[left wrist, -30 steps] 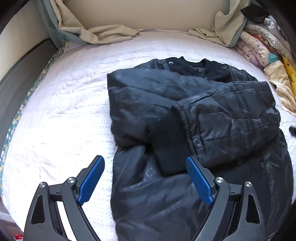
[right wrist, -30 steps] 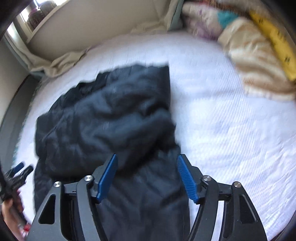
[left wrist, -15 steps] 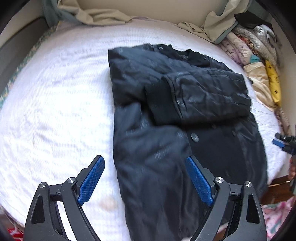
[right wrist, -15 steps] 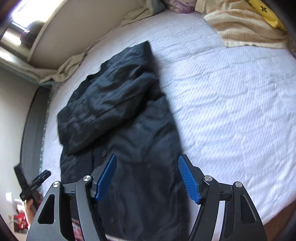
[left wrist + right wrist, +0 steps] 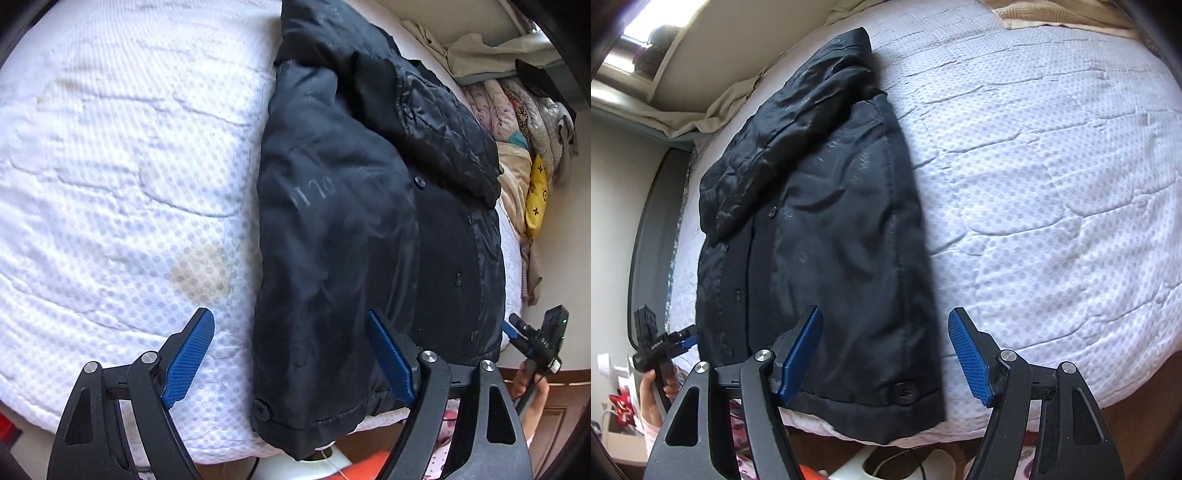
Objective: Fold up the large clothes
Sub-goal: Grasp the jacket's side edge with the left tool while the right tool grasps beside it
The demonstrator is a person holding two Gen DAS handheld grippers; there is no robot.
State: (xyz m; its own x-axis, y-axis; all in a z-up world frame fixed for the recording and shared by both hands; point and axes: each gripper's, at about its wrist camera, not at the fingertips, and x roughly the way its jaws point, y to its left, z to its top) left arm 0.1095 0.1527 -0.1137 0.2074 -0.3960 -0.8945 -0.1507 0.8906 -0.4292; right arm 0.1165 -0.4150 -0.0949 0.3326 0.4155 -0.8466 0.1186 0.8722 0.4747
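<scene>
Left wrist view, left tool (image 5: 291,354) closing, nothing gripped, hovering over black jacket (image 5: 351,221) hem at bed (image 5: 110,166) near edge, right tool (image 5: 886,354) gaping wide, empty.

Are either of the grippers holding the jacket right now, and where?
Nothing is held. The left gripper, closing, and right gripper both hang open over the jacket's hem.

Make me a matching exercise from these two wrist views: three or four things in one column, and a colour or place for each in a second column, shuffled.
Things:
1. jacket
2. bed cover
3. gripper pads
4. star-print cloth

Descriptions:
A. yellow, in the pile at the bed's far side
B. blue, textured
C. white, quilted, with a brownish stain
D. black, buttoned, hem at the mattress edge

Pairs: 1-D, 2-C, 3-B, 4-A
</scene>
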